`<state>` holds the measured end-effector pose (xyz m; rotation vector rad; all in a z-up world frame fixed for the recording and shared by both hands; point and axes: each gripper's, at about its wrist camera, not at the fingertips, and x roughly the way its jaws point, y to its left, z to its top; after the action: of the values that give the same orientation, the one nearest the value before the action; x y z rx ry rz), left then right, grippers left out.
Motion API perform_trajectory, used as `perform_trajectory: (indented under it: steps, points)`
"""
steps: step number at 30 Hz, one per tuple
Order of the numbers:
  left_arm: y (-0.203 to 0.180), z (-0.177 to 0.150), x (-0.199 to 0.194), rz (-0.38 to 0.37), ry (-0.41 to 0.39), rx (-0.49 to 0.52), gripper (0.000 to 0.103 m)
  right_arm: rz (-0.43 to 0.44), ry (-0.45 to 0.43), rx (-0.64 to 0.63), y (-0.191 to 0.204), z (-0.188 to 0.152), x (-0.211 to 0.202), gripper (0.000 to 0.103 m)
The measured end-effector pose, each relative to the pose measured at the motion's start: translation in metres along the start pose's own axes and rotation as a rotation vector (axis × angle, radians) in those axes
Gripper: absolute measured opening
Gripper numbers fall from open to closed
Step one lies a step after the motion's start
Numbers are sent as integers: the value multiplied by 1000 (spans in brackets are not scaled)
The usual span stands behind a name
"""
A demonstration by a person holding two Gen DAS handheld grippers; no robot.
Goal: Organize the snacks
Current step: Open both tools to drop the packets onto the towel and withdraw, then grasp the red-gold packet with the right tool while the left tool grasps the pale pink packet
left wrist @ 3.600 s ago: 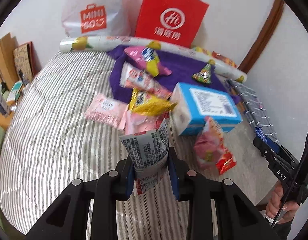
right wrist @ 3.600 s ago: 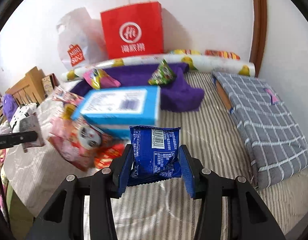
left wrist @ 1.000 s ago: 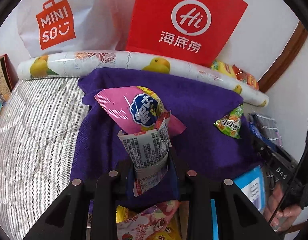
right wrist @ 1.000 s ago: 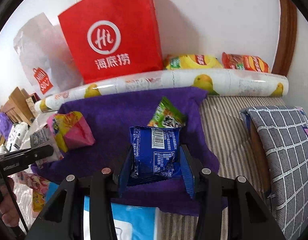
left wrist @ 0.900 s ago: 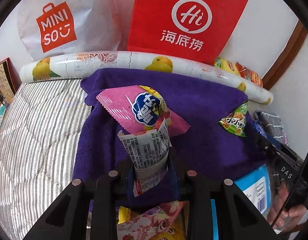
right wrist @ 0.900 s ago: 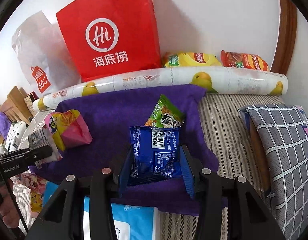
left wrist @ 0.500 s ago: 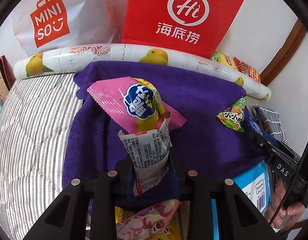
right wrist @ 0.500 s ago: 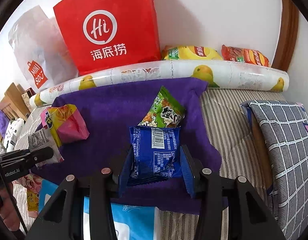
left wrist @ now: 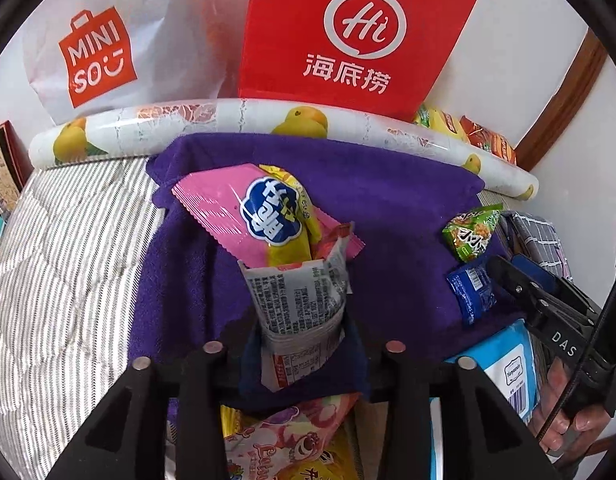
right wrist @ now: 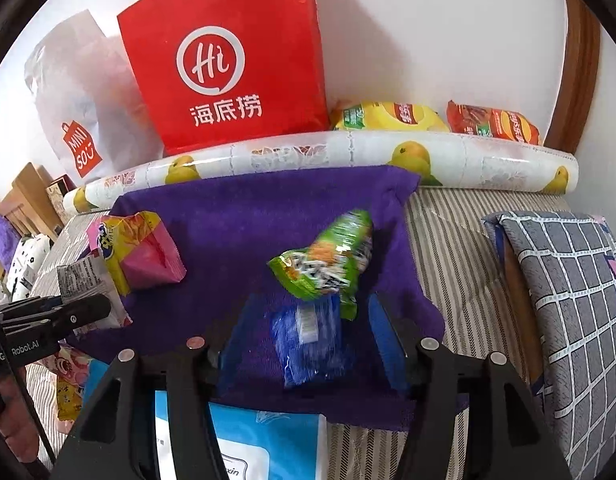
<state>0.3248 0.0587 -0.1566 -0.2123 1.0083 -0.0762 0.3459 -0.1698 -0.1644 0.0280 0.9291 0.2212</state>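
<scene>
My left gripper [left wrist: 302, 332] hovers over the purple towel [left wrist: 399, 216]. Its jaws are opening, and a silver printed snack packet [left wrist: 296, 304] still stands upright between the pads, touching both. Just beyond it lies a pink and yellow packet [left wrist: 244, 208]. My right gripper [right wrist: 311, 320] has its jaws opening too. A blue packet [right wrist: 308, 340] lies blurred on the towel [right wrist: 236, 220] between them, clear of both pads. A green packet [right wrist: 327, 260], also blurred, lies tilted just past the blue one. The left wrist view shows the same two packets, blue [left wrist: 471, 296] and green [left wrist: 471, 232], at the towel's right edge.
A red paper bag [right wrist: 228, 60] and a white shopping bag [left wrist: 88, 48] lean on the wall behind a fruit-print roll [left wrist: 228, 116]. Yellow and red snack bags [right wrist: 387, 116] sit behind the roll. A blue-and-white box [right wrist: 248, 448], a pink bear packet [left wrist: 292, 440] and a checked cushion [right wrist: 567, 300] lie nearby.
The right jaws have spread and the blue packet has dropped out of them onto the towel. The left jaws stand slightly wider around the silver packet. Neither hand has shifted.
</scene>
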Motion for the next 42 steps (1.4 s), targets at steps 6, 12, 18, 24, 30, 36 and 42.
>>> perform_trajectory:
  steps: [6, 12, 18, 24, 30, 36, 42]
  points:
    - [-8, -1, -16, -22, -70, 20, 66, 35, -48, 0, 4, 1, -11, 64]
    - [-15, -2, -20, -18, -88, 41, 66, 90, -102, 11, 9, 1, -19, 69]
    - [-18, -1, -29, -42, -96, 48, 66, 119, -112, 24, 14, -4, -29, 69]
    - [-26, -4, -44, -26, -138, 90, 66, 63, -70, 27, 15, -24, -58, 69]
    - [-35, -18, -65, 24, -169, 158, 66, 40, -63, 49, 14, -53, -107, 70]
    - [-33, -51, -98, -23, -167, 212, 66, 22, -28, 66, 19, -88, -132, 78]
    - [-19, -88, -116, -114, -133, 168, 73, 72, 47, 98, 30, -125, -125, 78]
